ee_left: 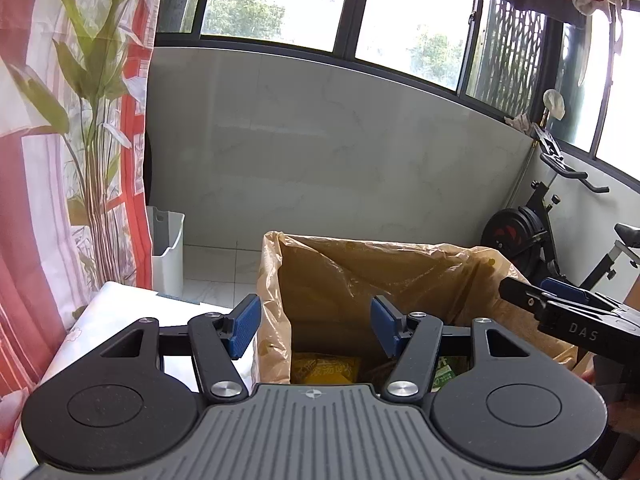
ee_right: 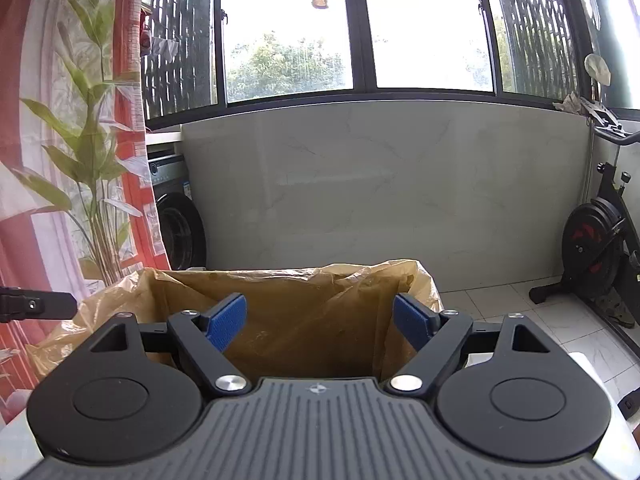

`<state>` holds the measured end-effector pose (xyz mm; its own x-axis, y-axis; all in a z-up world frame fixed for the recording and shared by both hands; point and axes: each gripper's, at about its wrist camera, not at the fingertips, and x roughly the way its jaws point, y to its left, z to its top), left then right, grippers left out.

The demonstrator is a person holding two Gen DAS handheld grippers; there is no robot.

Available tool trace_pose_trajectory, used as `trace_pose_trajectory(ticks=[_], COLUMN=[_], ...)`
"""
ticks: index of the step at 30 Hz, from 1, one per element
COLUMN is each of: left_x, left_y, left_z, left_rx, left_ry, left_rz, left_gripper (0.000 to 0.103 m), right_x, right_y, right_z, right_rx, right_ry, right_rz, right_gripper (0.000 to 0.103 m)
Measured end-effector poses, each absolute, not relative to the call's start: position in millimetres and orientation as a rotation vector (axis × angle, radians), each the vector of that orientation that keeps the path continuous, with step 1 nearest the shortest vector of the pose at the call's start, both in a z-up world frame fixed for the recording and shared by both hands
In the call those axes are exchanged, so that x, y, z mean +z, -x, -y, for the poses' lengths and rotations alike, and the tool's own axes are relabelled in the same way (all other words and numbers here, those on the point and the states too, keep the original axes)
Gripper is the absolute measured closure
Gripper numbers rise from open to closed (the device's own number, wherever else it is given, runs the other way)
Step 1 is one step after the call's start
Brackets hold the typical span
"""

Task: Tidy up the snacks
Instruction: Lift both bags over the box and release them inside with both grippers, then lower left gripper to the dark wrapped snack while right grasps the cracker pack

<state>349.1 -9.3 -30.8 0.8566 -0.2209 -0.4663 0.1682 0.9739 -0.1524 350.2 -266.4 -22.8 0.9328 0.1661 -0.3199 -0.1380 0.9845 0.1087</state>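
Left gripper (ee_left: 316,330) stands with jaws partly apart, nothing between the blue pads (ee_left: 245,330); it hangs at the near left corner of a box lined with a tan plastic bag (ee_left: 360,276). Straight below and ahead of it, in the bottom of the bag, lies a yellow snack packet (ee_left: 324,368), and to the right of that a green packet (ee_left: 446,374), half hidden behind the right finger linkage. Left pad sits outside the bag's left wall, right pad over the opening. Right gripper (ee_right: 320,322) also empty, jaws wide, aimed into the same bag (ee_right: 304,312) from nearer its right end; only the bag's rear wall shows between its fingers, the contents cannot be seen from this view. Each gripper shows in the other's camera: the right one (ee_left: 560,312) enters the left wrist view from the right edge over the bag's right rim, and a black fingertip of the left one (ee_right: 38,306) enters the right wrist view from the left. To the left of the left gripper, a table with a pale floral cloth (ee_left: 120,304); beyond it a white bin (ee_left: 168,252) on the floor. Red and white curtain with a printed plant (ee_left: 80,120) fills the left side. Ahead, a pale marble-look wall (ee_left: 340,152) under dark-framed windows (ee_left: 352,8); white tiled floor (ee_right: 500,308). Exercise bike (ee_right: 600,240) at far right; washing machine (ee_right: 176,220) at far left behind the curtain.
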Motion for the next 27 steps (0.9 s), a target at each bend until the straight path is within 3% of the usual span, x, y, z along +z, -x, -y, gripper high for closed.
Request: trace_pose_trajectory(ticks=[15, 27], left_x=[-33.8, -112.6], left_y=[-268.8, -221.7], left_z=[-42.4, -37.9], left_rx=[-0.216, -0.150], left_ry=[0.103, 0.025], left_rz=[-0.487, -0.593], left_gripper=[0.040, 0.040], right_x=[-31.1, -112.7], right_y=[-245.3, -205.8], right_z=[288.6, 265.2], right_rx=[0.310, 0.327], right_ry=[-0.188, -0.166], right_rz=[-0.347, -0.660], right_gripper=[0.020, 0.021])
